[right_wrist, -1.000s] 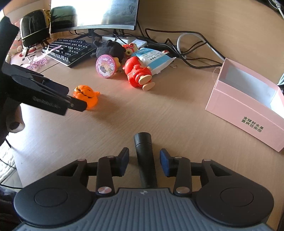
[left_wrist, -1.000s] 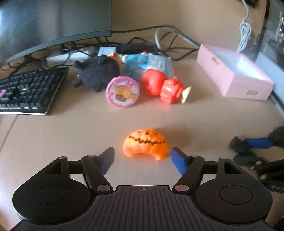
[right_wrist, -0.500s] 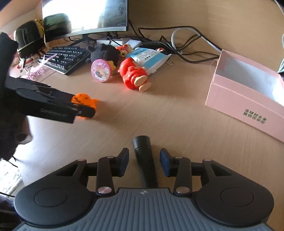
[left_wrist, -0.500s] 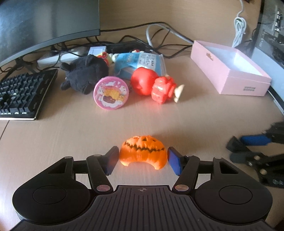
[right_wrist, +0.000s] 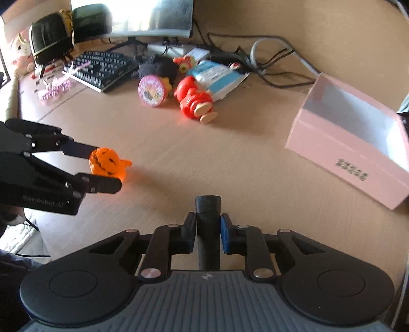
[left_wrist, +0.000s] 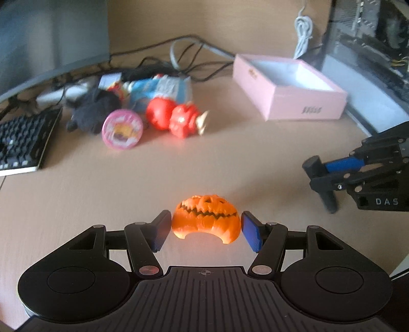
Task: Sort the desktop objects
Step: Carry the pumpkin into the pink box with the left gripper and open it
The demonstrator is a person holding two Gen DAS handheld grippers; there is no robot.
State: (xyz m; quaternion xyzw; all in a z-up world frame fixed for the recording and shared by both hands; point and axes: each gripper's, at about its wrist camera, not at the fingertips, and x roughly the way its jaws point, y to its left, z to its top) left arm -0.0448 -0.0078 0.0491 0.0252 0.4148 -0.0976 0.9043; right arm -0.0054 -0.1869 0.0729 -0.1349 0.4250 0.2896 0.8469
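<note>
Wood-grain desk, cluttered rear: keyboard, monitor, pink box.

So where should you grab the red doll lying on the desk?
Probably across its round red head, coming from above. The doll lies on its side with its feet toward the camera, and the pink tin and blue bag crowd it, so the top is the free way in.

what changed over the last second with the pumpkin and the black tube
The left hand-held gripper closed on the orange pumpkin and lifted it off the desk. The right hand-held gripper has just been closing its jaws onto the black tube and raised it. The pink box and the toy pile stayed put.
</note>
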